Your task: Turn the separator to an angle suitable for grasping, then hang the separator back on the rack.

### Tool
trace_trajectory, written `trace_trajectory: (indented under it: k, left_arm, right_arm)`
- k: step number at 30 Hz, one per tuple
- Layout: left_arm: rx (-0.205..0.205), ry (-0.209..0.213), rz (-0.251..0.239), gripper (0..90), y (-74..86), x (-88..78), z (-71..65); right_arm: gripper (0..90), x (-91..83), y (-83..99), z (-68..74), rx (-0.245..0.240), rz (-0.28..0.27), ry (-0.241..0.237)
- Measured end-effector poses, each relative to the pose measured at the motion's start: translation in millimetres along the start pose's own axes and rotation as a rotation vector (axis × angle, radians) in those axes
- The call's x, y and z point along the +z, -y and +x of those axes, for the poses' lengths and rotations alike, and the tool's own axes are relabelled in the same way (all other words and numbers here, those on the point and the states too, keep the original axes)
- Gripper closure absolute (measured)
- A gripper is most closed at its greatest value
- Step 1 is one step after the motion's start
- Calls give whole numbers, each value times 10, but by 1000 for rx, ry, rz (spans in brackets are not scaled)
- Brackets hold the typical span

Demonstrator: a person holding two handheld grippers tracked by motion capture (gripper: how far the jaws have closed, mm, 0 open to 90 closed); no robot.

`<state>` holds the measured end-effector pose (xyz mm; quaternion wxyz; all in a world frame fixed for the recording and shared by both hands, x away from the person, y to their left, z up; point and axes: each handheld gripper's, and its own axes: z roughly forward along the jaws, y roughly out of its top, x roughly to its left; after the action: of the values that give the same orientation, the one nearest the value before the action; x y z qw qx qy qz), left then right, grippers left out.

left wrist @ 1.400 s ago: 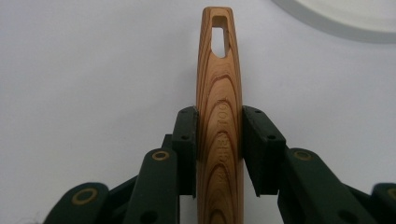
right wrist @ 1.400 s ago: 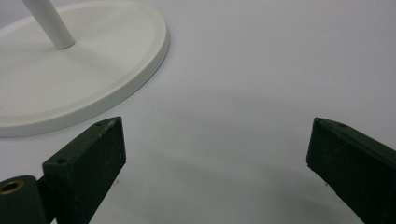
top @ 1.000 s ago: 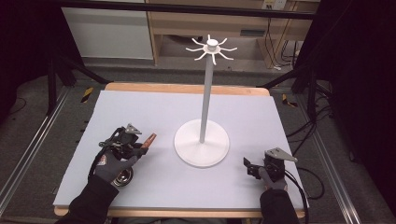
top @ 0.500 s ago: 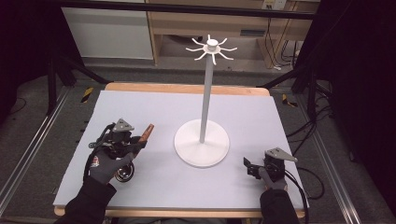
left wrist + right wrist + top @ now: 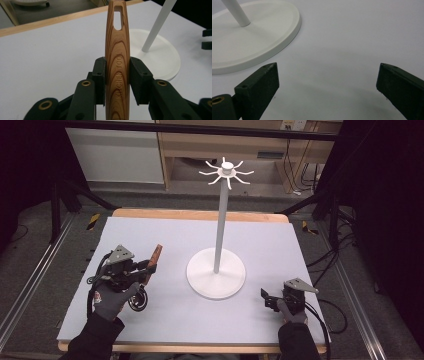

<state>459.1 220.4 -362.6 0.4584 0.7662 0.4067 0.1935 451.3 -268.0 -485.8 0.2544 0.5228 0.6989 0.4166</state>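
Holding: left gripper (image 5: pixel 117 75) fingers (image 5: pixel 99 75) clenched on the wooden kitchen tool handle (image 5: pixel 117 57), just left of the white hook stand (image 5: pixel 216 279), off the surface (image 5: pixel 300 240).
Handling: likely light, stiff, smooth; flat sides suit the grip, slot end free.
Writing: "KITCHEN TOOL" along the grain.
Right gripper (image 5: pixel 327 85): fingers released, right of the stand's base.
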Motion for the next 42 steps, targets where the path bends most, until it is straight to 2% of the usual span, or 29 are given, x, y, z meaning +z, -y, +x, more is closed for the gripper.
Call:
trace_trajectory:
  k: [15,27,42]
  left_arm:
    - [21,18,-117,674,-93,-210,-137]
    - [20,5,-219,674,-183,-378,-193]
    - [7,5,-271,674,-290,-482,-168]
  right_arm:
    - [49,-3,0,2,1,1,1]
    - [49,-2,-1,3,0,3,-7]
    - [49,0,0,2,1,3,-6]
